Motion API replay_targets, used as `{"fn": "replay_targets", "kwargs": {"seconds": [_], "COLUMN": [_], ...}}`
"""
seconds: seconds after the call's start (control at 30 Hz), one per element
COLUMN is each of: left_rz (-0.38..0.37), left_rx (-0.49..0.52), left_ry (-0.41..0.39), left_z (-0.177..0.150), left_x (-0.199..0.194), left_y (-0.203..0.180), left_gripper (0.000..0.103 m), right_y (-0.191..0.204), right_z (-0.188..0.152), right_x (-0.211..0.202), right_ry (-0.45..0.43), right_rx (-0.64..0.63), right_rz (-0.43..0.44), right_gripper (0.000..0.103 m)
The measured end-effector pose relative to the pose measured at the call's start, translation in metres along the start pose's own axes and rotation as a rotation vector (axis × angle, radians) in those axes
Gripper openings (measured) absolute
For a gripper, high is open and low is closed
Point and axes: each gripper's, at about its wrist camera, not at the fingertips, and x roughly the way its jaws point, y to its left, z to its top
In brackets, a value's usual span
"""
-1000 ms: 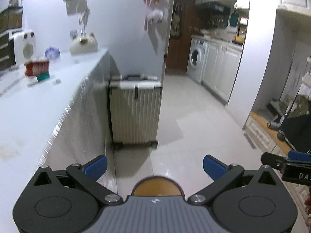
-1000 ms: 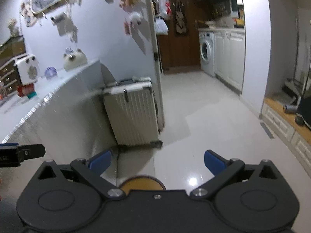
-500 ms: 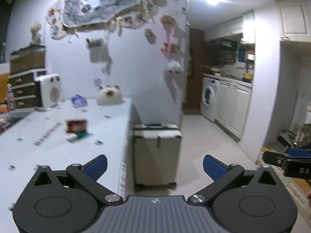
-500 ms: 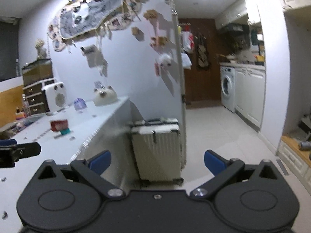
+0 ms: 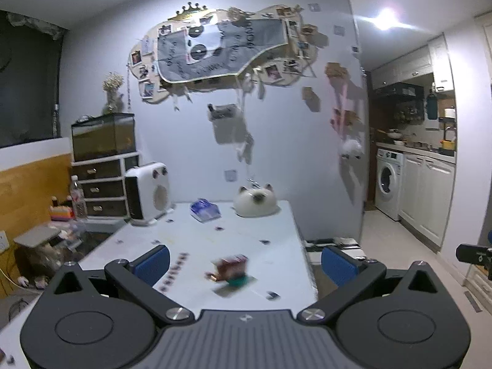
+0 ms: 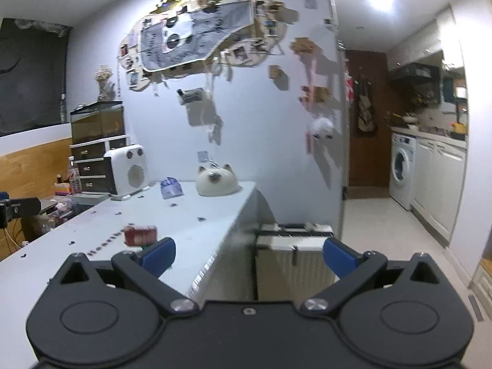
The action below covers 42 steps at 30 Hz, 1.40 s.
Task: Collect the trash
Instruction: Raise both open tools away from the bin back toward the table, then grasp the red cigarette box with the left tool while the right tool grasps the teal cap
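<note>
Ahead of our left claw stretched a white counter; beyond it we saw a grey wall with a collage. Right lay a tiled floor and washing machine.

Dim, ceiling-light glare, motion blur, fisheye warp

Left wrist view: sits low behind own tongs, looks along tabletop toward far wall. Right wrist view: further right, past tabletop edge, over suitcase, same way. Both share red box, cat-shaped thing, washing machine.
</note>
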Motion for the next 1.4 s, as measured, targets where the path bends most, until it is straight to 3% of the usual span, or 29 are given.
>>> {"fn": "replay_targets", "kwargs": {"seconds": [0.13, 0.33, 0.6, 0.77, 0.93, 1.17, 1.33, 1.4], "left_rz": [0.022, -0.008, -0.154, -0.236, -0.234, -0.304, -0.342, -0.346], "left_rx": [0.02, -0.018, -0.051, -0.108, -0.173, -0.211, -0.231, -0.249], "left_ry": [-0.003, 0.02, 0.059, 0.135, 0.16, 0.184, 0.224, 0.223], "left_z": [0.015, 0.016, -0.039, -0.071, -0.09, -0.1, -0.103, -0.103], "left_x": [0.03, 0.095, 0.204, 0.266, 0.307, 0.336, 0.346, 0.345], "left_y": [0.03, 0.068, 0.086, 0.089, 0.093, 0.099, 0.098, 0.101], "left_gripper": [0.103, 0.103, 0.101, 0.085, 0.07, 0.067, 0.038, 0.031], "right_y": [0.03, 0.074, 0.103, 0.106, 0.108, 0.122, 0.141, 0.15], "right_z": [0.026, 0.048, 0.038, 0.013, -0.01, -0.034, -0.046, -0.049], "right_x": [0.032, 0.096, 0.192, 0.239, 0.273, 0.311, 0.327, 0.332], "right_ry": [-0.006, 0.007, 0.124, 0.202, 0.238, 0.252, 0.272, 0.274], "right_rx": [-0.022, -0.028, 0.07, 0.123, 0.128, 0.046, -0.035, -0.058], "right_rz": [0.044, 0.082, 0.142, 0.159, 0.178, 0.215, 0.228, 0.23], "right_gripper": [0.103, 0.103, 0.103, 0.086, 0.074, 0.07, 0.07, 0.07]}}
